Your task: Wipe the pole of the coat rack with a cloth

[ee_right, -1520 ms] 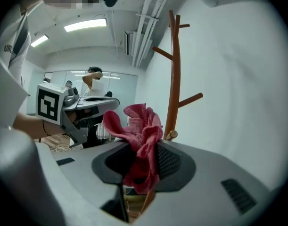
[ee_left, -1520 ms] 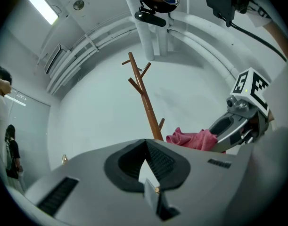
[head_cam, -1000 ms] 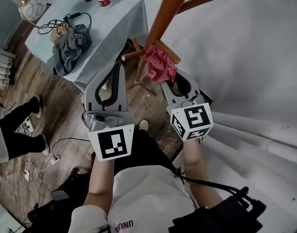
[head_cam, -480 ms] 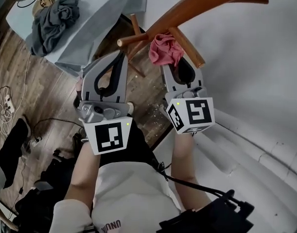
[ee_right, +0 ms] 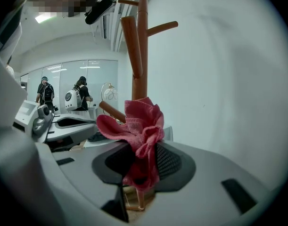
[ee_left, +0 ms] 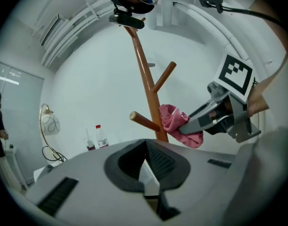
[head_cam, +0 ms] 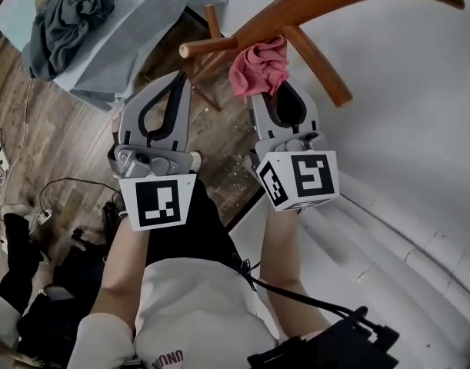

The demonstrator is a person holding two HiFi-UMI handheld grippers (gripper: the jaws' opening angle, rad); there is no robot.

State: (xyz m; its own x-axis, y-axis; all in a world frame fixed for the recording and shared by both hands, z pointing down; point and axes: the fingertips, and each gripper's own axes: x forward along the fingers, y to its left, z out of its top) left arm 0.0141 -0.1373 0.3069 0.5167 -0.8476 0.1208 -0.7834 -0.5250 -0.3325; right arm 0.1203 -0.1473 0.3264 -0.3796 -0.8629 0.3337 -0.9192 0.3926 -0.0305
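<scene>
Cloth [head_cam: 258, 66], pink and bunched, is clamped in your right hand-held gripper [head_cam: 275, 92] and touches the coat rack's pole [head_cam: 311, 6]. Press it firmly to the wood and slide along the pole's length. Your left hand-held gripper [head_cam: 177, 83] is closed on nothing, just beside. Pegs [head_cam: 208, 47] jut out on either side of the cloth and would likely block a long stroke. A bench [head_cam: 150, 21] with grey clothing [head_cam: 65, 14] lies beyond.

Left peg [head_cam: 208, 47], right peg [head_cam: 318, 66] flank pole [head_cam: 327, 2]; table [head_cam: 154, 21] left.
</scene>
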